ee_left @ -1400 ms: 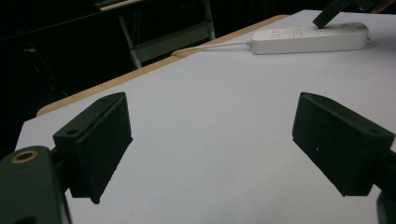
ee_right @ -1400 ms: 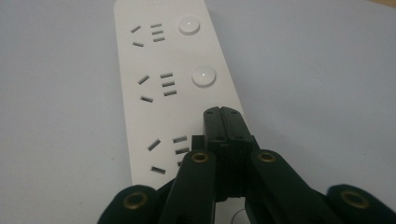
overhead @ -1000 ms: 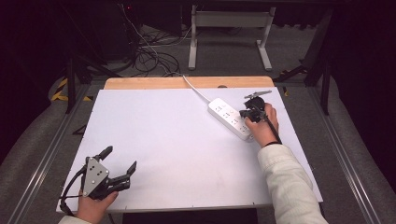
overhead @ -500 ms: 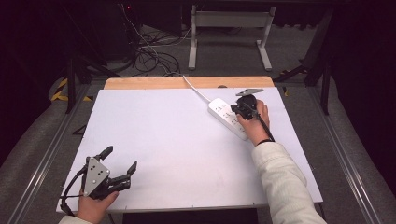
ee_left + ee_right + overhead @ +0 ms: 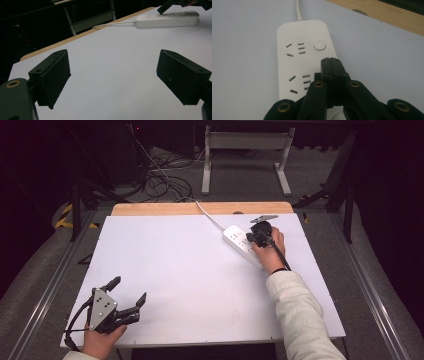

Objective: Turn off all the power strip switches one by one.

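Power strip (image 5: pixel 304 62), far right of the surface (image 5: pixel 200 270): keep your right gripper (image 5: pixel 331 62), jaws shut and empty, centred just short of its round button (image 5: pixel 319 45), press straight down; left gripper (image 5: pixel 112 77), jaws wide, empty, well apart.

Surface and material findings, referenced to the power strip

The power strip (image 5: pixel 304 62) is smooth white plastic with a faint sheen; its round button (image 5: pixel 319 45) is the same plastic, and its cord (image 5: pixel 210 216) looks like smooth white sheathing. Beneath it the table cover (image 5: pixel 190 280) is matt white, uniform, without texture; beyond the strip a bare wooden edge (image 5: pixel 200 208) shows a pale, matt grain. Over the strip, the right gripper (image 5: pixel 331 62) is matt black plastic with brass-coloured rivets (image 5: pixel 319 84). Well away from the strip, the left gripper (image 5: pixel 112 75) carries dull black, slightly grainy pads (image 5: pixel 53 72). The sleeve (image 5: pixel 300 315) beside the strip is soft cream cloth.
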Demonstrator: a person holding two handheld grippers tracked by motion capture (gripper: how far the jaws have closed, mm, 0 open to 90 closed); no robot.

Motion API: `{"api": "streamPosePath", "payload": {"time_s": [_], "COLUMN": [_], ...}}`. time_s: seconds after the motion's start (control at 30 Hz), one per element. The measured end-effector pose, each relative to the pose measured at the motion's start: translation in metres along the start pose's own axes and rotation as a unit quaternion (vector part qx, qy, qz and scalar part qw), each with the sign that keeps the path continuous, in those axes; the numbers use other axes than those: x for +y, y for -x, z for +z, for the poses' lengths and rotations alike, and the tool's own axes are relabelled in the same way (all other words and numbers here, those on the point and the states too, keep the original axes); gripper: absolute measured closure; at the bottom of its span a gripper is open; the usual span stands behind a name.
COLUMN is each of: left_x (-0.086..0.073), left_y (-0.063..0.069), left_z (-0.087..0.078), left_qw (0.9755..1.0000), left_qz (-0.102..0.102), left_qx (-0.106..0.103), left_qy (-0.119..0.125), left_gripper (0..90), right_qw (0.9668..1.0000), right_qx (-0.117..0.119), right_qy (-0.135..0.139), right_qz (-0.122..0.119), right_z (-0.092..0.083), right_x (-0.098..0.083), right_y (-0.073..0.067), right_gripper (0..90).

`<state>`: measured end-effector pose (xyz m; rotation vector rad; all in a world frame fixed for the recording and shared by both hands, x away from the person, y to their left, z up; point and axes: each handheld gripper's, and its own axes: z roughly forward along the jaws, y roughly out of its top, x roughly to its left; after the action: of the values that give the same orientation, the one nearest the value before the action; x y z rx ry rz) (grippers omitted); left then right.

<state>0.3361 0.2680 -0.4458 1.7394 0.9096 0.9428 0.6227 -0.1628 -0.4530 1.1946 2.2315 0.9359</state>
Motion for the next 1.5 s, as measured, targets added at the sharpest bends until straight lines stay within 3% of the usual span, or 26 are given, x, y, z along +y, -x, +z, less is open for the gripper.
{"api": "streamPosePath", "payload": {"time_s": [0.6, 1.17, 1.5], "left_x": [0.0000, 0.0001, -0.0004], "left_y": [0.0001, 0.0003, 0.0001], "left_z": [-0.0002, -0.0004, -0.0022], "left_qw": [1.0000, 1.0000, 1.0000], "left_qz": [0.000, 0.001, -0.001], "left_qx": [0.000, -0.001, -0.001], "left_qy": [0.002, 0.001, 0.003], "left_gripper": [12.6, 12.6, 12.6], "right_qw": [0.9992, 0.9996, 0.9983], "right_qx": [0.006, -0.002, 0.004], "right_qy": [-0.004, -0.003, -0.006], "right_qz": [0.040, 0.028, 0.058], "right_z": [0.0019, 0.0047, 0.0046], "right_x": [-0.0018, 0.0006, 0.0007], "right_y": [0.0029, -0.0046, -0.0019], "right_gripper": [90.0, 90.0, 90.0]}}
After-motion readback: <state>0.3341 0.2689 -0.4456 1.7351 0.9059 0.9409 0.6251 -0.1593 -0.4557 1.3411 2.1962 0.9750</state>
